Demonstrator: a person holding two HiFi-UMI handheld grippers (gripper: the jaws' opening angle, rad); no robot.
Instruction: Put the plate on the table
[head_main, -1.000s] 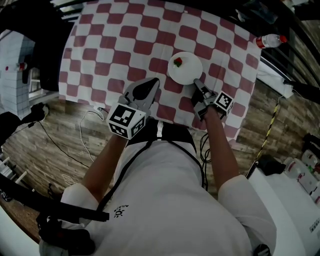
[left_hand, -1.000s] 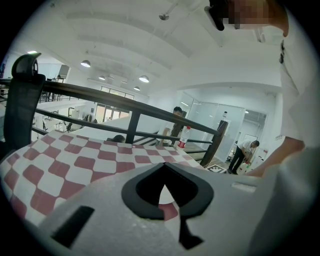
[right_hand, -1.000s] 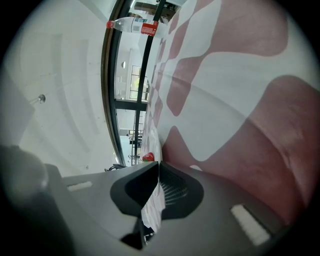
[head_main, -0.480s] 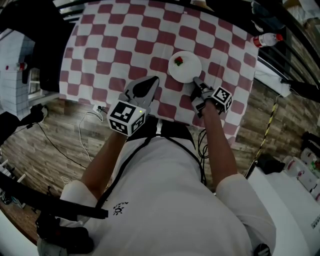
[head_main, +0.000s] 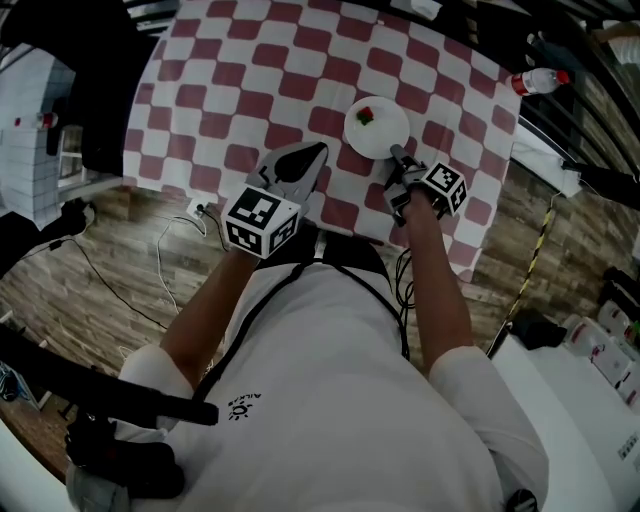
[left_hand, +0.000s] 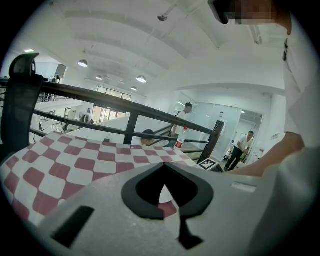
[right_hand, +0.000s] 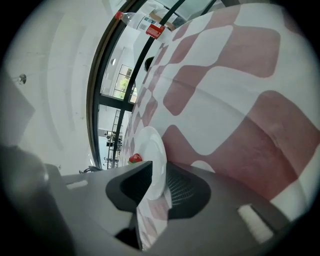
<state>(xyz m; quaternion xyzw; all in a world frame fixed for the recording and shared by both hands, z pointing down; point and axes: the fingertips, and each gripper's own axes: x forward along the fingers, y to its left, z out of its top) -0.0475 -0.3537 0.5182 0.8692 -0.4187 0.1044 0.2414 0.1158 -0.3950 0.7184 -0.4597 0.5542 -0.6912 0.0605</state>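
Head view gives me the plate (head_main: 380, 135) lying flat on the surface (head_main: 220, 70), which is covered by a red-and-white checked cloth (head_main: 300, 45). The plate sits toward the near right part of the cloth, close to the near edge. A small red piece of food (head_main: 366, 115) rests on it, off centre toward the far left.

My right tool (head_main: 396, 157) reaches in from the near side, its tips at the plate's near rim. In the right gripper view the rim of the plate (right_hand: 152, 145) stands between the two jaws, which are opening. I see a thin gap on the side of the ribbed pad. The other pad is right at the rim, and I cannot tell whether it touches. The red piece of food (right_hand: 135, 159) shows just past that jaw.

My left tool (head_main: 312, 153) hangs over the cloth to the left of the plate, apart from it, tips pointing away from me. In the left gripper view its jaws meet at the tips, with nothing caught between them; through the hollow behind the tips I see only a bit of cloth and something white.

A bottle (head_main: 540, 80) with a red cap lies beyond the right edge of the surface. A dark rail (left_hand: 125, 105) runs along the far side. A thin cable (head_main: 175, 240) trails across the wooden floor (head_main: 120, 280) to my left.
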